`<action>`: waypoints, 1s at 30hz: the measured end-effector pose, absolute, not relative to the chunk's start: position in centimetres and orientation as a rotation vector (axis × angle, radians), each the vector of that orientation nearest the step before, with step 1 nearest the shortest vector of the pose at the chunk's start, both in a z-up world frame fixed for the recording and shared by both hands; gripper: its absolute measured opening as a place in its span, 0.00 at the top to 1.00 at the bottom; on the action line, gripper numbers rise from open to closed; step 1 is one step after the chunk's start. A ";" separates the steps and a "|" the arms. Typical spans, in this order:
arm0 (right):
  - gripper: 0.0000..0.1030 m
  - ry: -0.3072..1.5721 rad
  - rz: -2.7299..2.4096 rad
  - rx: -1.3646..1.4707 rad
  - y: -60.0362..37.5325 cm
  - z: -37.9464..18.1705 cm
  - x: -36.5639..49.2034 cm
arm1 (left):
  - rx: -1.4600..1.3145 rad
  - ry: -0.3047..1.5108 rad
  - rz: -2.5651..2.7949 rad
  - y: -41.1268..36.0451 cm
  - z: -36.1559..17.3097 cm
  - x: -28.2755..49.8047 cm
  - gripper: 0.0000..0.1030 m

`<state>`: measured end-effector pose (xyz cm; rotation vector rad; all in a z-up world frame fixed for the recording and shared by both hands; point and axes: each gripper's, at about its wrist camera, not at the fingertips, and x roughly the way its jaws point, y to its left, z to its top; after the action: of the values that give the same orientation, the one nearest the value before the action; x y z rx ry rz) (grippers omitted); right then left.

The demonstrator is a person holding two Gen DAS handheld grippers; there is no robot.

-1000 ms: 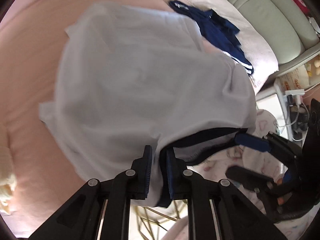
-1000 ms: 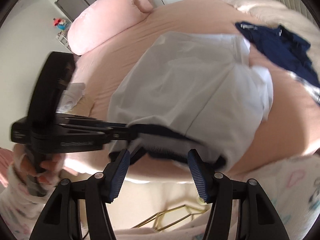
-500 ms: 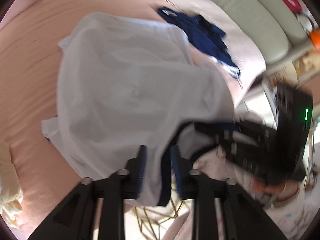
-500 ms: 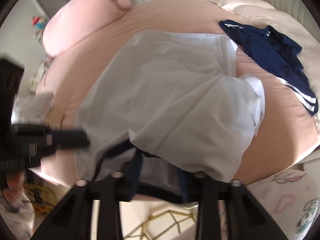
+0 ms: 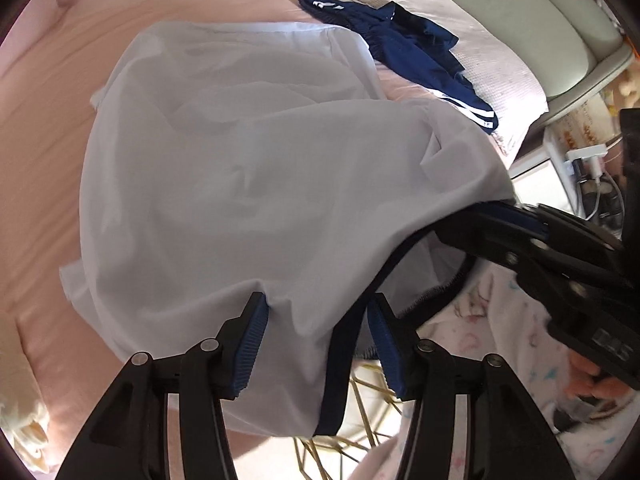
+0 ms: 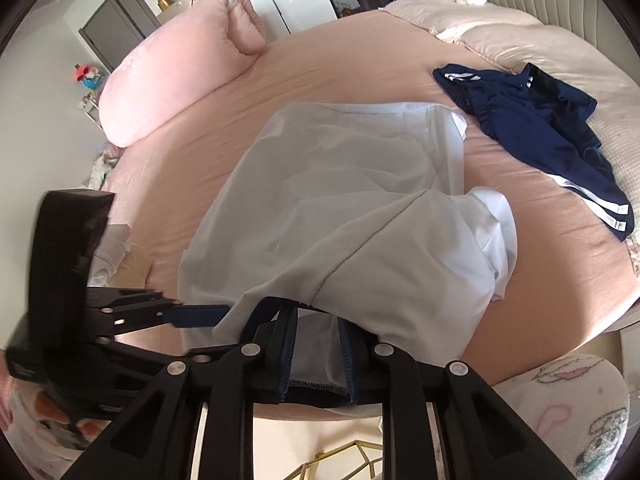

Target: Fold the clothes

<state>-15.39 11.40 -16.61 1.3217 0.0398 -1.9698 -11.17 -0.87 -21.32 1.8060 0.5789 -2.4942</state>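
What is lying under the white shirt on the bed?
The white shirt lies on the pink sheet of the bed, and its near edge hangs over the side. Whether anything else lies beneath cannot be seen. The navy shorts lie beside it, not under it.

No readable text anywhere. Embossed marking on the right tongs (image 5: 496,222) body in the left wrist view is too blurred to read; white mark on the navy shorts (image 5: 404,46) waistband also illegible.
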 end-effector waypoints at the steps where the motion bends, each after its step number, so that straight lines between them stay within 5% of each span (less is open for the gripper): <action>1: 0.81 0.036 -1.970 1.315 11.5 -16.5 -15.4 | 1.804 0.584 -2.502 -0.7 -21.4 -11.4 0.53; 4: 0.81 0.025 -1.968 1.299 11.7 -16.1 -15.3 | 1.780 0.564 -2.521 -0.5 -21.6 -11.5 0.56; 6: 0.81 0.033 -1.956 1.308 11.9 -16.3 -15.1 | 1.735 0.510 -2.517 -0.4 -21.5 -11.6 0.87; 20: 0.81 0.118 -1.831 1.356 11.4 -17.8 -13.0 | 1.611 0.439 -2.597 -0.3 -18.7 -12.5 0.90; 25: 0.52 0.201 -1.894 1.386 9.7 -18.2 -13.5 | 1.568 0.403 -2.631 -0.8 -17.2 -12.4 0.90; 30: 0.51 0.281 -2.020 1.505 8.4 -18.9 -15.2 | 1.522 0.400 -2.663 -1.3 -16.0 -12.8 0.90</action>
<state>-15.18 8.42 -18.93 1.5049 0.2806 -2.0202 -12.77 -1.32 -15.95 1.5221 0.4000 -2.6634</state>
